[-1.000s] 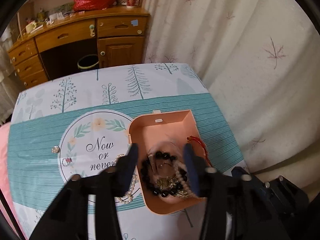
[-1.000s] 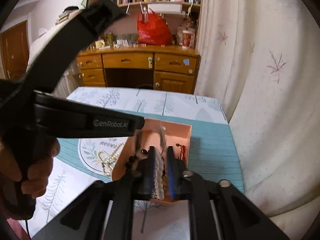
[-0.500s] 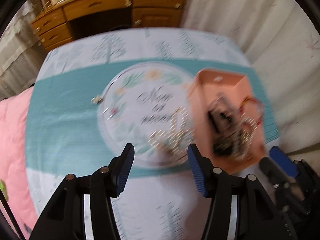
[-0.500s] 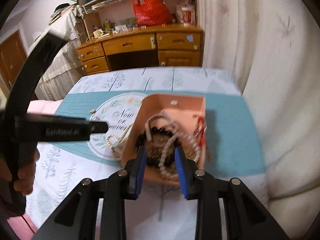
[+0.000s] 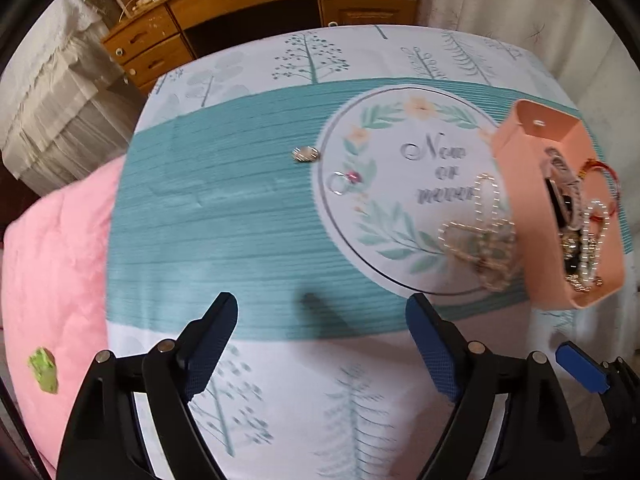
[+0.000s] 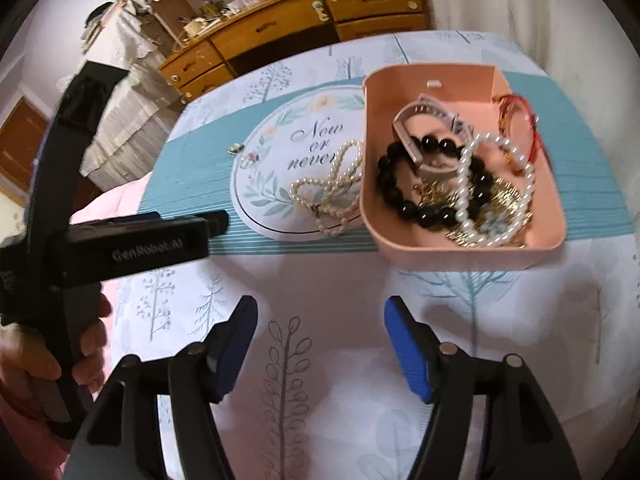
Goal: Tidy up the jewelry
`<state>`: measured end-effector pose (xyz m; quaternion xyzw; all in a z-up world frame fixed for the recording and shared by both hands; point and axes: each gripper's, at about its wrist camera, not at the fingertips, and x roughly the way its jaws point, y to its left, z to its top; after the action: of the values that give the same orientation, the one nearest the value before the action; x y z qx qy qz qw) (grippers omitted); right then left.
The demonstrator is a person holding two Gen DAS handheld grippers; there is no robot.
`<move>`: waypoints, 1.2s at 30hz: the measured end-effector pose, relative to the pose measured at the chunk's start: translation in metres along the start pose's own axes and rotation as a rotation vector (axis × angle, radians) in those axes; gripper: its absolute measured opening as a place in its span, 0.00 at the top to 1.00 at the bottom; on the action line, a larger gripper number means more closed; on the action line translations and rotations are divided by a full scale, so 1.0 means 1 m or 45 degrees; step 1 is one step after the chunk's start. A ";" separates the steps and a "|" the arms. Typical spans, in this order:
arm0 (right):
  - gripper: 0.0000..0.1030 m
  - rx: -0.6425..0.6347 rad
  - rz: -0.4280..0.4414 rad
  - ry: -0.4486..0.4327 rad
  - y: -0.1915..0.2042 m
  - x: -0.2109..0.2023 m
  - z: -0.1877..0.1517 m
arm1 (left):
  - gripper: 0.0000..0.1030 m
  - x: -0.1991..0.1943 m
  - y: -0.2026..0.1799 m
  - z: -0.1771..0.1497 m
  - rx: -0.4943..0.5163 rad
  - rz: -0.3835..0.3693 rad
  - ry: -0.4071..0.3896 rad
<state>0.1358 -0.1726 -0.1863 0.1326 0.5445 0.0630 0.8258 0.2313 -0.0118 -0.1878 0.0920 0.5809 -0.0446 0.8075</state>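
Observation:
A pink tray (image 6: 556,184) (image 5: 520,184) on the tablecloth holds a black bead bracelet (image 6: 400,196), a pearl bracelet (image 6: 472,184), a pink band, gold pieces and a red cord (image 6: 520,116). A pearl necklace (image 6: 332,192) (image 5: 484,236) lies on the cloth left of the tray. A ring (image 5: 340,182) and a small silver piece (image 5: 306,154) lie further left. My left gripper (image 5: 320,320) is open and empty above the teal stripe. My right gripper (image 6: 320,320) is open and empty, in front of the tray.
The left gripper's body and the hand holding it (image 6: 100,240) fill the left of the right wrist view. A pink quilt (image 5: 52,264) lies past the table's left edge. A wooden desk (image 5: 248,4) stands behind, a curtain to the right.
My right gripper let go of the pearl bracelet into the tray, opened wide and pulled back. My left gripper swung left, away from the tray, and stayed open.

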 end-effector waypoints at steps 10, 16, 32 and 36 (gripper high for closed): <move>0.35 0.131 -0.246 -0.160 0.028 0.034 0.005 | 0.18 0.016 0.031 0.030 0.105 -0.079 -0.113; 0.35 0.144 -0.445 -0.204 0.049 0.058 0.020 | 0.18 0.021 0.031 0.051 0.234 -0.266 -0.207; 0.24 0.133 -0.660 -0.361 0.066 0.080 0.043 | 0.72 0.060 0.011 0.069 0.353 -0.423 -0.147; 0.34 0.124 -0.593 -0.366 0.064 0.080 0.043 | 0.73 0.059 0.006 0.064 0.401 -0.390 -0.171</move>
<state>0.2096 -0.0980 -0.2222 0.0508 0.4400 -0.1743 0.8795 0.3104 -0.0163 -0.2235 0.1243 0.5190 -0.2627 0.8038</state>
